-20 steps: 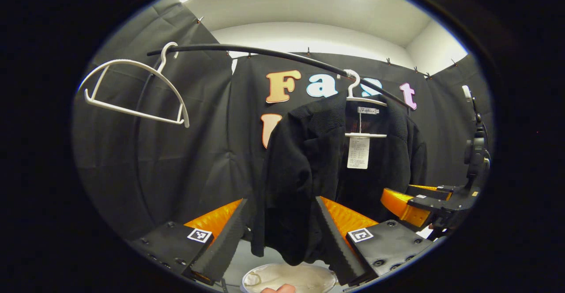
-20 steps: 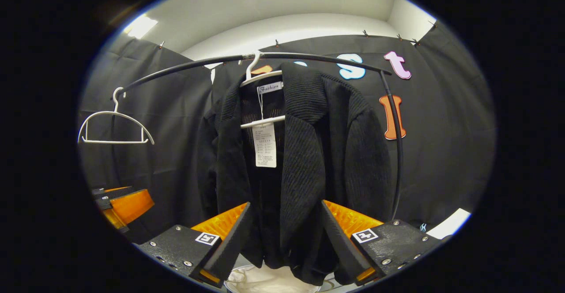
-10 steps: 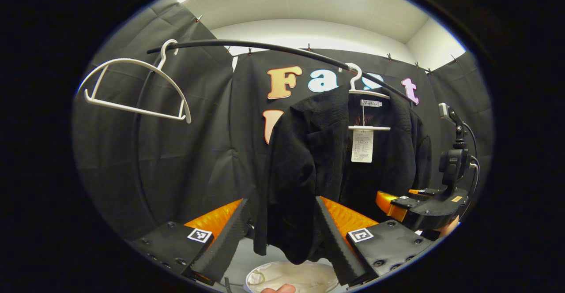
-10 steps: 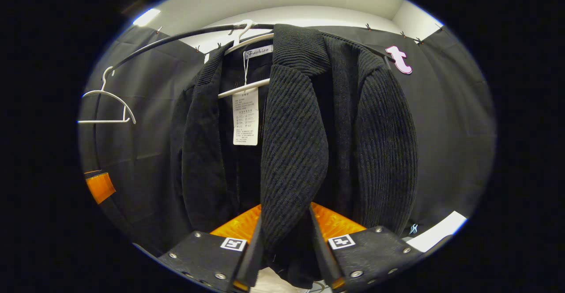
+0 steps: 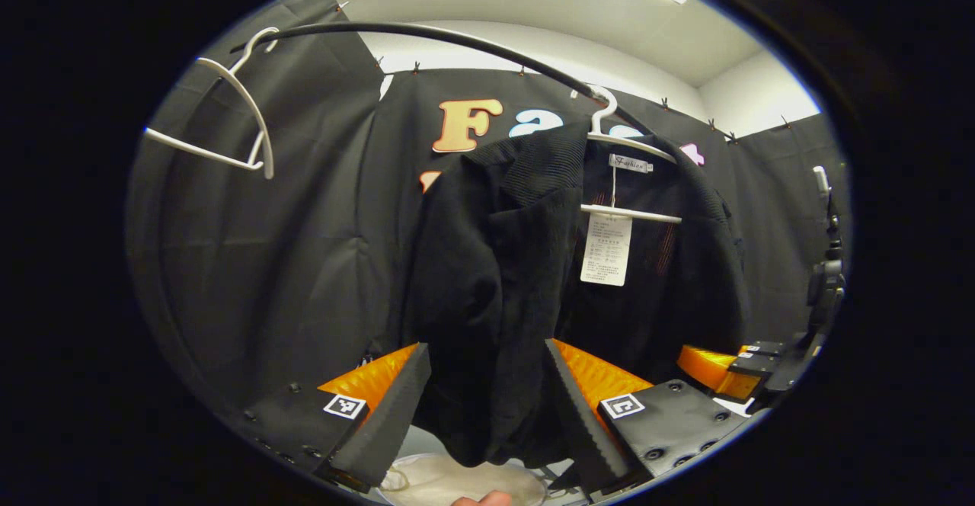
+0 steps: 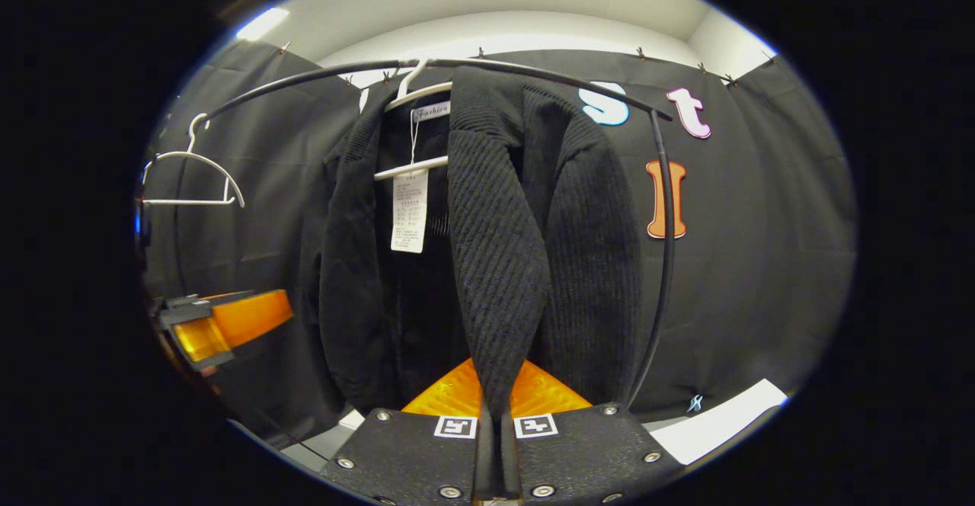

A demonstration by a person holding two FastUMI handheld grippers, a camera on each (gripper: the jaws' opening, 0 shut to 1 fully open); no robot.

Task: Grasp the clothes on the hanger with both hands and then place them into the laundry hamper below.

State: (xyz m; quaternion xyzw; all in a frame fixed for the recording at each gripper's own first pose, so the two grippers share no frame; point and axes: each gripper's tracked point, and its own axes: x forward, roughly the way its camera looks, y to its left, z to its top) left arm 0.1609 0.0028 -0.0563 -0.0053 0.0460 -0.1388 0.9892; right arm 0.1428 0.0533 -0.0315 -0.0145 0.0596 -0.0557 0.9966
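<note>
The right gripper (image 6: 497, 445) is pinching the black ribbed jacket (image 6: 503, 262) hanging on its white plastic hanger (image 5: 621, 144), but the left gripper (image 5: 487, 407) is gaping around its edge, so pulling now could be tugging it crooked past the white hamper (image 5: 457, 483).

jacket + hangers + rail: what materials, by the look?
Jacket: black ribbed knit or corduroy-like cloth, matte; ridges show. Both hangers: white, thin, smooth, probably plastic or coated wire. Rail: black tube, slight sheen, likely coated metal.
</note>
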